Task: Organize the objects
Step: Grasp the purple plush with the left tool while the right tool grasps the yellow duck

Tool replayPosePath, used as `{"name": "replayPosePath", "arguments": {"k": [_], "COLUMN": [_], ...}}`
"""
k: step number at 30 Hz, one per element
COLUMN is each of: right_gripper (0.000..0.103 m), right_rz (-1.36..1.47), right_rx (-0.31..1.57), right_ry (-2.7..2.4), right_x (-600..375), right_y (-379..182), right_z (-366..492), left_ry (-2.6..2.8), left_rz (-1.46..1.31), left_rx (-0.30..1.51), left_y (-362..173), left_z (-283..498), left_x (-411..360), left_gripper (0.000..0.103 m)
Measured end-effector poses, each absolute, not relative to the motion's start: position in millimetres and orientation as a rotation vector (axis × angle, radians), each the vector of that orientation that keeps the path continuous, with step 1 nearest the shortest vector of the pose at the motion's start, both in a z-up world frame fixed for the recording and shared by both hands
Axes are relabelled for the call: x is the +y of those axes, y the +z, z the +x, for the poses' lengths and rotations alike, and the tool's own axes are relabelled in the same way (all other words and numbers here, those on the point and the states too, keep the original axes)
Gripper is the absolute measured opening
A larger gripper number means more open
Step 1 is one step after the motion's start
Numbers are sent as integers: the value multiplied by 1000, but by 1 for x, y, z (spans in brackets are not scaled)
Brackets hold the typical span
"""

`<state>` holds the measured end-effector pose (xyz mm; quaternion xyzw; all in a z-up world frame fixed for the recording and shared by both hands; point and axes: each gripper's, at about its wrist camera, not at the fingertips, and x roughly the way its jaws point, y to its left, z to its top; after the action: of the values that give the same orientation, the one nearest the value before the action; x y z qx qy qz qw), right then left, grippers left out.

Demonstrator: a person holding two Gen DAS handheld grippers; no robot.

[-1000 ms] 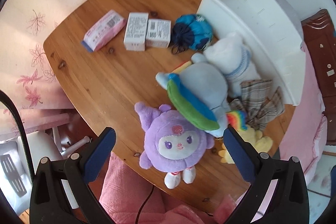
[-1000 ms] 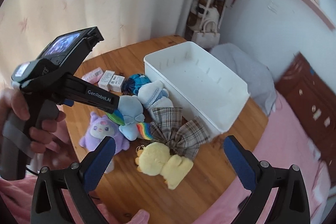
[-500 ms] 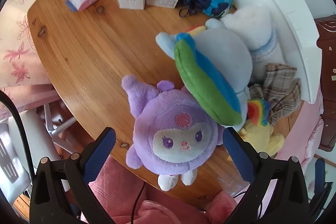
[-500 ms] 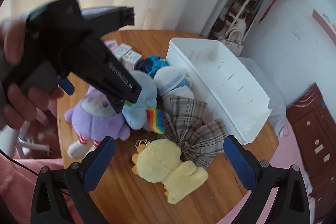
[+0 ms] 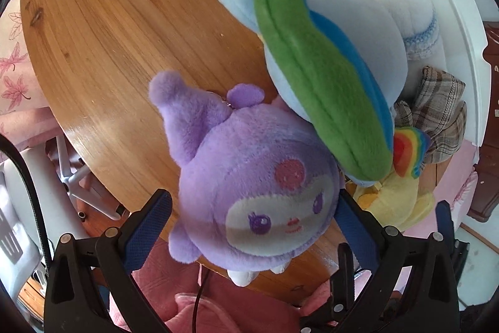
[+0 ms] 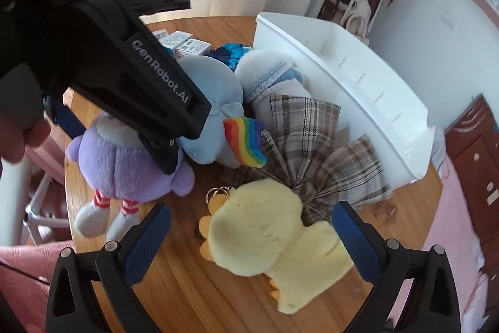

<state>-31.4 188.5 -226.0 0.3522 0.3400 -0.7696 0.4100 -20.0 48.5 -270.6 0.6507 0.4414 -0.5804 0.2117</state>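
The left gripper [image 5: 252, 227] has come down; its open jaws now stand around the purple plush [image 5: 249, 186], ready to close. The right gripper [image 6: 249, 234] hovers open above the yellow duck [image 6: 265, 236].

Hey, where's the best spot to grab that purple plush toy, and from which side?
Grip the purple plush toy across its round head, coming straight down from above. It lies face up, and the left gripper already straddles the head, open. The ears and small legs look too thin to hold securely.
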Motion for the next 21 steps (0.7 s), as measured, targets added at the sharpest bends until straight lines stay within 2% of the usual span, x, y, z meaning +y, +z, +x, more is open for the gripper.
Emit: {"name": "replayPosePath", "arguments": {"k": [11,17,21], "right_gripper": [102,97,94], "right_rz": [923,873,858], "right_rx": [834,925,968], "right_ry": [-1944,-1937,-1946], "right_x": [187,182,182], "right_y": [-242,-256,-262], "right_z": [-38,-34,-34], "left_ry": [-1530,-1528,-1566], "left_rz": [1827,1815,1811], "left_rx": [1306,1347,1311], "left_y": [-279,-277,-270], "left_z": [-23,-26,-31], "left_x": [43,42,42], "left_gripper": [100,95,90]}}
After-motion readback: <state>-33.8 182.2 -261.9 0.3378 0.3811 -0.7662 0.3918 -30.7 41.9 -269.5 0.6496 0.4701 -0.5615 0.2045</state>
